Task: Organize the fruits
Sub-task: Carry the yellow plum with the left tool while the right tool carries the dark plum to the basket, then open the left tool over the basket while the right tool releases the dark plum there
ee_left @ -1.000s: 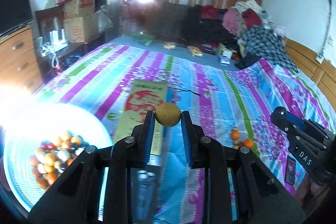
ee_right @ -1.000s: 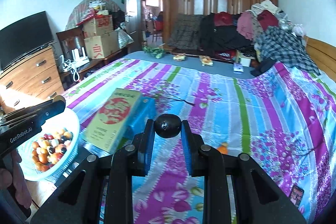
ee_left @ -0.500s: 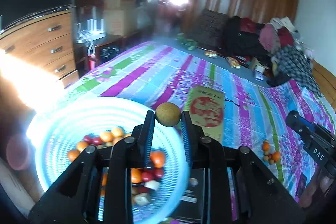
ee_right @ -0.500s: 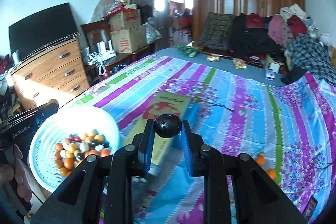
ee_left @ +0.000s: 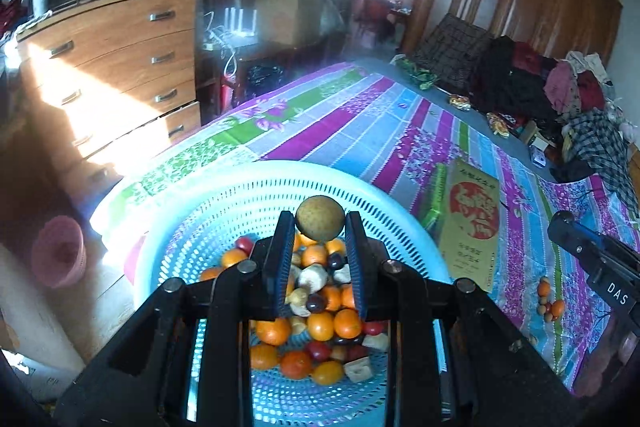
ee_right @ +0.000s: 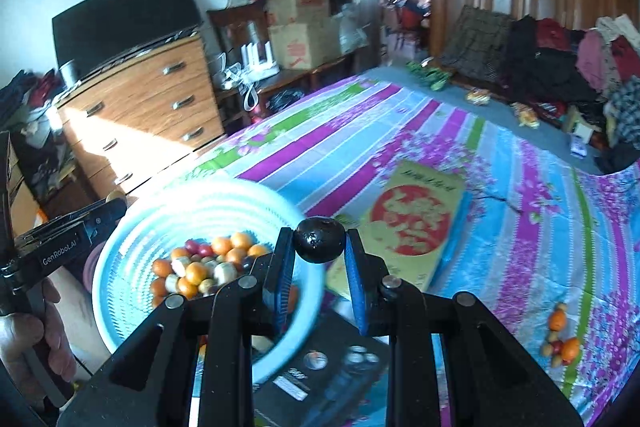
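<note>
The left tongs (ee_left: 320, 227) are nearly closed, pinching a round tan-brown fruit (ee_left: 320, 218) at their tips, directly above the pale blue basket (ee_left: 224, 203), whose heap of orange, red, dark and pale fruits (ee_left: 320, 323) lies just below and behind the pads. The right tongs (ee_right: 318, 247) are likewise nearly closed, gripping a glossy black fruit (ee_right: 318, 239) at their tips, to the right of the basket's rim. Beyond them a yellow box with a red disc (ee_right: 416, 223) lies flat on the striped bed (ee_right: 520, 227). Far right of these tongs, a few loose fruits (ee_right: 560, 337) sit on the bedspread.
</note>
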